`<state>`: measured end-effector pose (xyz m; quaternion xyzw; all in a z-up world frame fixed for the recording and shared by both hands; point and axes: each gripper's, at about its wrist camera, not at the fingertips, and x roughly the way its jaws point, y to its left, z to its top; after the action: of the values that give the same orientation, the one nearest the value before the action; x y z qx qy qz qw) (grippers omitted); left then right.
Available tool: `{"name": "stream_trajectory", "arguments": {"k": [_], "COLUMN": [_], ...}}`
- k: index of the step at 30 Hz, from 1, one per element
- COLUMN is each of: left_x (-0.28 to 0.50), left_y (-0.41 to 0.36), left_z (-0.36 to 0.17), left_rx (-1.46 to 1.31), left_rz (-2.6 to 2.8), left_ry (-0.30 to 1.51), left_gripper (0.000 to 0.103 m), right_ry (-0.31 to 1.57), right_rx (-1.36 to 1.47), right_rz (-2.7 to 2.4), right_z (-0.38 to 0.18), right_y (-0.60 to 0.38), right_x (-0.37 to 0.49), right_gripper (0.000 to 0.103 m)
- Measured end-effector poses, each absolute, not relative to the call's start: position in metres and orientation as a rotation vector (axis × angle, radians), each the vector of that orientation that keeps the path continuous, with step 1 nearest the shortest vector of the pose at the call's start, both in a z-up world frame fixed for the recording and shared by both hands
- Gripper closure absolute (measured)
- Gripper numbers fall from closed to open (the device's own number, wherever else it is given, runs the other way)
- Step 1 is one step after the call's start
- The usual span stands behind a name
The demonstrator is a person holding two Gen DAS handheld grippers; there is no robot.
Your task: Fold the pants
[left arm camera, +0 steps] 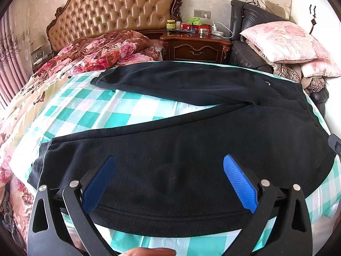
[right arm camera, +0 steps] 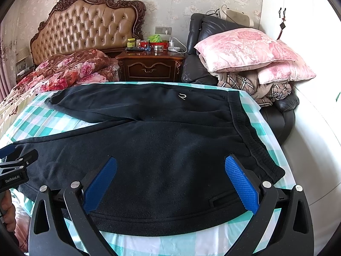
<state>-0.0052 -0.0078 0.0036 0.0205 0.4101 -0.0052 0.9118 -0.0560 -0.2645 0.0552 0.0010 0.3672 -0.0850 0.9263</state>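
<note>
Black fleece pants (left arm camera: 191, 149) lie spread flat on a green-and-white checked sheet (left arm camera: 89, 111), waistband to the right, two legs running left in a V. In the right wrist view the pants (right arm camera: 162, 145) show a small white logo (right arm camera: 182, 96) and the ribbed waistband (right arm camera: 245, 128). My left gripper (left arm camera: 169, 166) is open, its blue pads above the near leg by the pants' near edge. My right gripper (right arm camera: 170, 168) is open above the hip area next to the waistband. Neither holds cloth. The left gripper's body (right arm camera: 15, 170) shows at the left edge of the right wrist view.
A floral quilt (left arm camera: 85, 53) and tufted headboard (left arm camera: 115, 8) lie at the far left. A wooden nightstand (left arm camera: 196, 47) with jars stands behind. A black leather chair (right arm camera: 204, 49) piled with pink pillows (right arm camera: 247, 49) and blankets stands at the far right.
</note>
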Motion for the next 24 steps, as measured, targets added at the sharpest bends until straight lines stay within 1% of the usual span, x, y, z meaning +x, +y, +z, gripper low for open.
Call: {"name": "stream_trajectory", "arguments": {"k": [24], "left_x": [-0.0046], "left_y": [0.0008], "left_z": [-0.0006], "left_rx": [0.038], "left_rz": [0.011], "left_ry": [0.861], "left_gripper": [0.002], "right_ry": [0.752], "right_rx": [-0.003], "right_rz": [-0.192], "right_z": [0.0473], "right_y": [-0.2665], "right_x": [-0.0541], "right_gripper": [0.004]}}
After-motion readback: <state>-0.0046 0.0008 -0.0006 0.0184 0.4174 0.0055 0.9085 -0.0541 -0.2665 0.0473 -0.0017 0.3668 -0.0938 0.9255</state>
